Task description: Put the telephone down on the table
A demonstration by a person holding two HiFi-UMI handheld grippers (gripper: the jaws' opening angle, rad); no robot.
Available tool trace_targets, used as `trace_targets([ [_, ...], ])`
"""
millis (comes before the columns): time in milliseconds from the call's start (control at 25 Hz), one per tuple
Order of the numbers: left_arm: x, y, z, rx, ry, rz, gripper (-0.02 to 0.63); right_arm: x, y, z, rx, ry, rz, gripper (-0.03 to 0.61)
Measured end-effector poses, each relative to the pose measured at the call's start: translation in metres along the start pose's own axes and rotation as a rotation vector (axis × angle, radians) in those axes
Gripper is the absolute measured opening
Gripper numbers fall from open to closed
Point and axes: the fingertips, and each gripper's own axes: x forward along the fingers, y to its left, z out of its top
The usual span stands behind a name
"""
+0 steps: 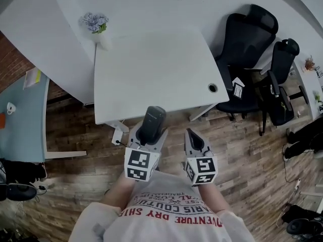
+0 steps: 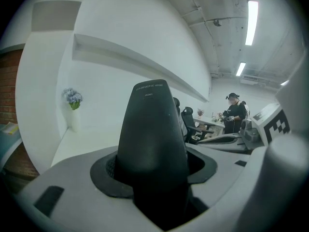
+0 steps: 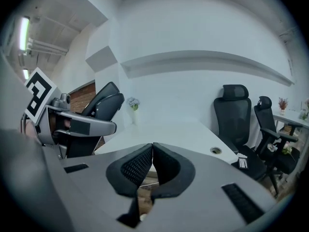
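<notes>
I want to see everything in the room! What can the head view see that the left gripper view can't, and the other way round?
Only the head view: the wearer's printed shirt, the left gripper's marker cube and the round hole in the white table. Only the left gripper view: the ceiling lights and a person standing far off. Both: the telephone held in the left gripper, the white table, the flowers and the black chairs.
</notes>
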Motion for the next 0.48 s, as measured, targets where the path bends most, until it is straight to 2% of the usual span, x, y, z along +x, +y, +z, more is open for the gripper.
trace_targets([
  [280,0.062,0.075,0.05,-0.025,-0.017,-0.028,0.288,0.095,-0.007,0.049,-0.033,-0.008,-0.004,0.025],
  [480,0.099,0.126,0.079,-0.013,-0.032,-0.036,0.288,0.158,-0.013,0.079,-0.041,-0.019,-0.008,0.025],
])
